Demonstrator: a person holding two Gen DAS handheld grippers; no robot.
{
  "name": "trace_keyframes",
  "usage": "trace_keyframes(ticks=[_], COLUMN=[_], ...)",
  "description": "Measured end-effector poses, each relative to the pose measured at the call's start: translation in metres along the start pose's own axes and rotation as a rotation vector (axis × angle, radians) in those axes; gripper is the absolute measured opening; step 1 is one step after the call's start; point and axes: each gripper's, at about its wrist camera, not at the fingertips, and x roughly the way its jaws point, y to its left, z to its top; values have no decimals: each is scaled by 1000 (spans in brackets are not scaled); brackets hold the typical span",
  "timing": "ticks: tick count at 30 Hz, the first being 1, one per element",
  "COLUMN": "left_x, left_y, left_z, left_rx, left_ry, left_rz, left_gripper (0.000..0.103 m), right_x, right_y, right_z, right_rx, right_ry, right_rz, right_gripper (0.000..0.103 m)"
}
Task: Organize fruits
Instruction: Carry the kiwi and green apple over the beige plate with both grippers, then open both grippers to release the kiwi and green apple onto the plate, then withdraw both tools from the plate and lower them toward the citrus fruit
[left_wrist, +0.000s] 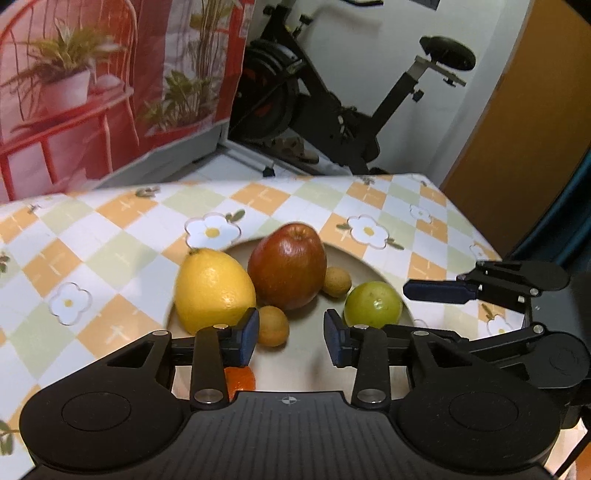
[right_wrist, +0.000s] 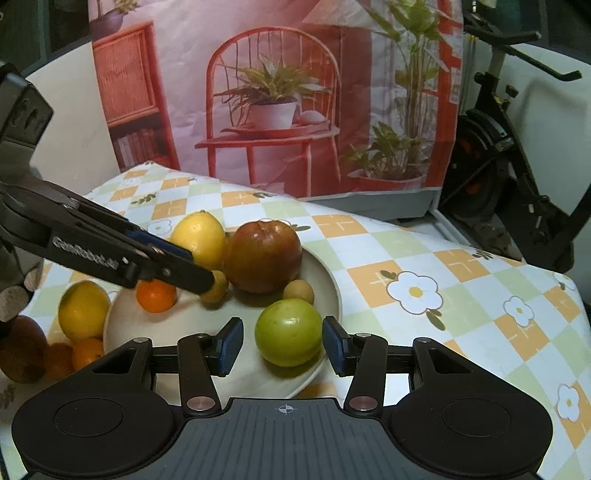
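Fruits lie on a beige plate (left_wrist: 384, 269) on the checked tablecloth (left_wrist: 110, 240).
Left wrist view: the left gripper (left_wrist: 291, 338) hangs above the plate with its jaws apart and empty, near a lemon (left_wrist: 212, 288), red apple (left_wrist: 288, 266) and green fruit (left_wrist: 373, 303). Right wrist view: the right gripper (right_wrist: 282, 345) has its pads either side of the green fruit (right_wrist: 289, 331), not touching it; more fruit (right_wrist: 83, 310) sits off the plate (right_wrist: 332, 291).

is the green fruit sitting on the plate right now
Yes, the green fruit rests on the beige plate near its front rim, in front of the red apple.
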Motion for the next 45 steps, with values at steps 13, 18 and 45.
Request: trace_keyframes(ticks=[13,18,45], left_x=[-72,-96,-124], left_y=[11,21,25], left_z=[-23,-36,-84], left_rx=[-31,-50,-68], left_ry=[-52,-70,-68], left_rz=[101,144,138], left_gripper=[40,40,40], right_x=[-51,-59,-65], right_y=[22,40,120], right_z=[-23,-33,-74], right_rx=[223,257,112], right_ry=[-99,-105,0], right_rz=[-18,-19,93], right_gripper=[57,59,66])
